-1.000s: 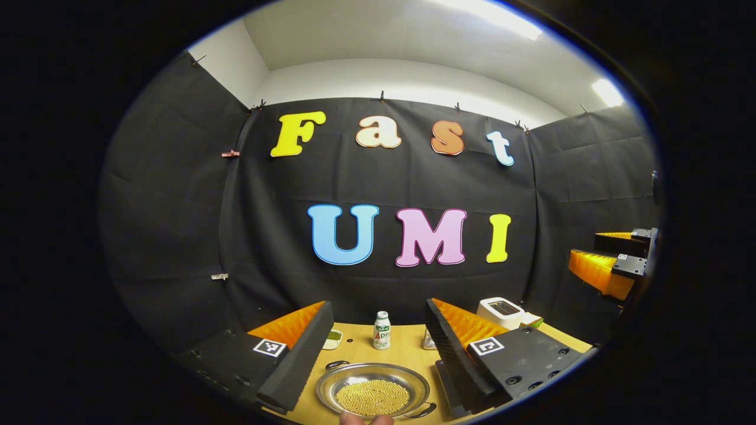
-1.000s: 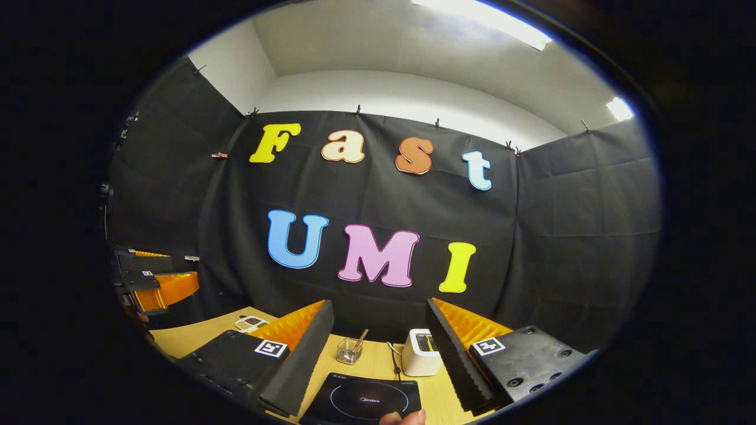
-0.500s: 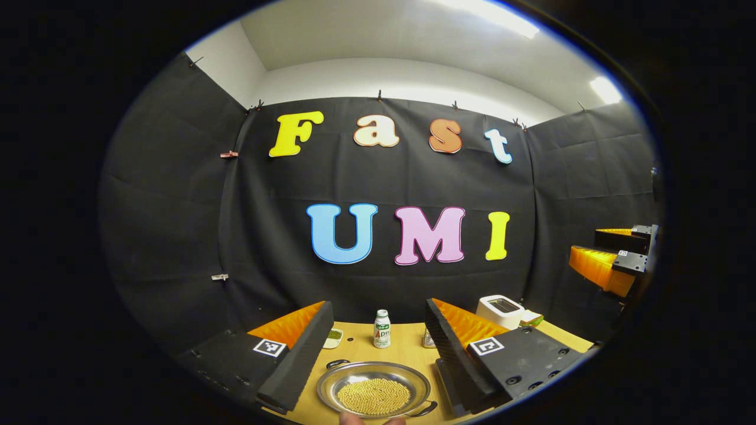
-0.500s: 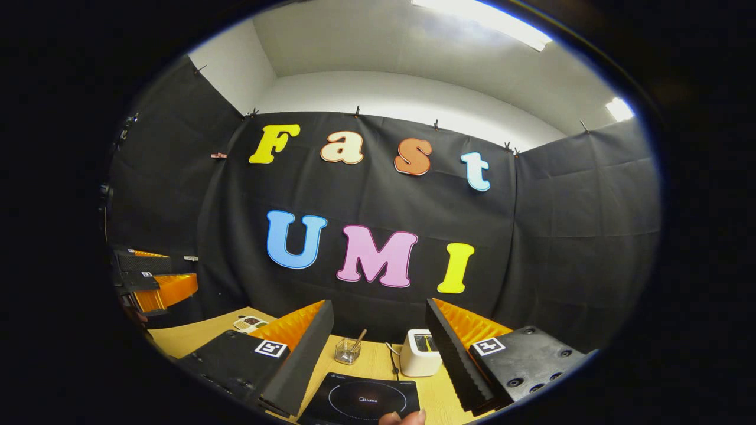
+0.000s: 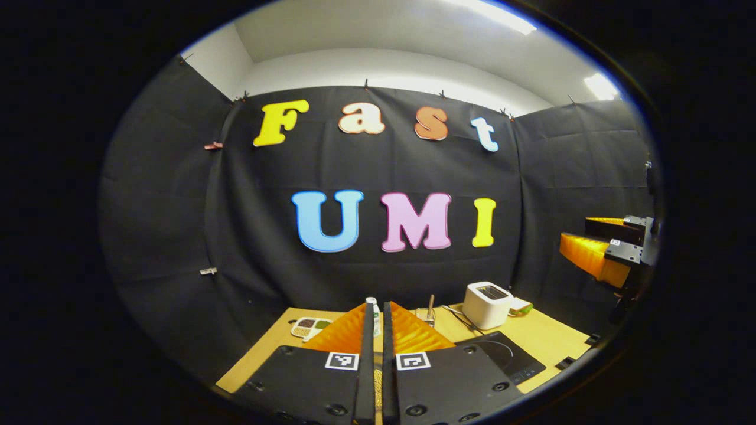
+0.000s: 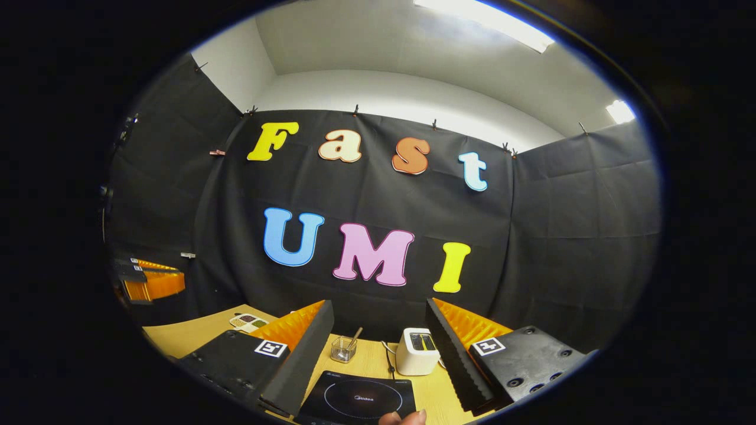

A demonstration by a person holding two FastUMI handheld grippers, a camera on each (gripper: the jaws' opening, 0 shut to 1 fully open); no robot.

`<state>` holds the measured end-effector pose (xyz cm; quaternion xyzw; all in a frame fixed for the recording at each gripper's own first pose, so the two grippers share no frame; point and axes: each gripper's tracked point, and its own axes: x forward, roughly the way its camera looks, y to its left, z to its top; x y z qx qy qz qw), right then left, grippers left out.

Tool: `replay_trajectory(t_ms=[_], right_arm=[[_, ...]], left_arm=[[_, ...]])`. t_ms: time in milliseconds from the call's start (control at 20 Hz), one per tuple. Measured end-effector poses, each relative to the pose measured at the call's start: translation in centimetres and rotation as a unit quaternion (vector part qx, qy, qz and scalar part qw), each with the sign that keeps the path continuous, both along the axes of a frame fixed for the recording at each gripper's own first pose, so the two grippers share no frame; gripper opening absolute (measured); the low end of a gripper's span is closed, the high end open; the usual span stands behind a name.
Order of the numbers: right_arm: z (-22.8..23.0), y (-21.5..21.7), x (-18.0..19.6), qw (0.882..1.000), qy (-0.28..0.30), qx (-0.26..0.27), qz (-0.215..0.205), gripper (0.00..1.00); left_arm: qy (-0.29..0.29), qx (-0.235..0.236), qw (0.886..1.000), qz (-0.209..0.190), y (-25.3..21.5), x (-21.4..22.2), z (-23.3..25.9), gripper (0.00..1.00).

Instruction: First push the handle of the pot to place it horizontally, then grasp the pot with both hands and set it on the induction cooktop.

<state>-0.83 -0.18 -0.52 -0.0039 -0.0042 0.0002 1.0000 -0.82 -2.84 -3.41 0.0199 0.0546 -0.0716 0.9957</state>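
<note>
My left gripper (image 5: 378, 306) is shut, its two fingers pressed together with nothing seen between them. They cover the table straight ahead and hide the pot. Low in the slit between them a thin yellowish strip (image 5: 375, 383) shows; what it is I cannot tell. The black induction cooktop (image 5: 502, 354) lies to the right of those fingers. My right gripper (image 6: 378, 304) is open above the cooktop (image 6: 357, 401), with nothing between its fingers. It also hangs open at the far right of the left gripper view (image 5: 576, 236). A person's fingertip (image 6: 401, 418) shows at the bottom edge.
On the wooden table (image 5: 266, 360), a white toaster (image 5: 485, 304) stands behind the cooktop, with a glass holding a stick (image 5: 430, 313) beside it. A small compartment dish (image 5: 310, 324) and a bottle top (image 5: 372, 302) sit further left. The black cloth wall closes the back.
The left gripper's fingers have shut together, and its view has shifted to show more of the table, with the pot gone behind the fingers. The right gripper has barely moved.
</note>
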Motion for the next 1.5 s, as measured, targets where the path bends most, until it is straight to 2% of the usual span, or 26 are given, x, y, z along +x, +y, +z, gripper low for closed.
replay_trajectory(t_ms=[50, 200, 300, 350, 450, 600, 750, 850, 950, 1200, 1350, 1500], right_arm=[[0.0, -0.1, 0.0, 1.000, 0.000, 0.000, -0.002, 0.97], [-0.3, -0.5, -0.2, 1.000, 0.002, -0.007, -0.005, 0.97], [-0.6, -0.7, -0.3, 1.000, 0.005, -0.010, -0.009, 0.97], [-0.7, -0.9, -0.4, 1.000, 0.007, -0.011, -0.010, 0.97], [-0.9, -1.2, -0.4, 1.000, 0.009, -0.011, -0.014, 0.97], [-1.4, -1.8, -0.6, 1.000, 0.015, -0.014, -0.019, 0.97], [-1.6, -2.8, -1.0, 0.999, 0.017, -0.022, -0.027, 0.97], [-2.0, -3.6, -1.3, 0.999, 0.021, -0.027, -0.035, 0.97], [-2.5, -4.6, -1.5, 0.998, 0.025, -0.037, -0.042, 0.97], [-4.1, -7.0, -1.8, 0.996, 0.045, -0.044, -0.055, 0.98], [-4.7, -8.8, -1.7, 0.995, 0.052, -0.042, -0.070, 0.98], [-5.3, -10.3, -1.6, 0.994, 0.058, -0.039, -0.080, 0.98]], left_arm=[[0.023, -0.005, 1.000, -0.020, -0.8, -0.2, -1.2, 0.06], [0.085, -0.003, 0.996, -0.021, 0.1, 0.4, -5.4, 0.05], [0.153, 0.009, 0.988, -0.034, 0.1, -0.3, -9.7, 0.05], [0.195, 0.017, 0.980, -0.045, -0.2, -0.6, -12.2, 0.05], [0.289, 0.025, 0.954, -0.073, -0.8, -2.2, -17.4, 0.05], [0.412, -0.001, 0.904, -0.116, -2.8, -4.1, -23.6, 0.05], [0.501, 0.017, 0.856, -0.122, -2.1, -6.5, -28.9, 0.05], [0.534, 0.040, 0.836, -0.117, -2.0, -7.1, -30.8, 0.06], [0.550, 0.050, 0.826, -0.115, -1.8, -6.7, -32.2, 0.05], [0.575, 0.080, 0.808, -0.106, -2.2, -4.7, -34.6, 0.05], [0.581, 0.090, 0.804, -0.092, -2.4, -3.5, -35.6, 0.05], [0.578, 0.088, 0.807, -0.087, -3.3, -2.4, -35.8, 0.06]])
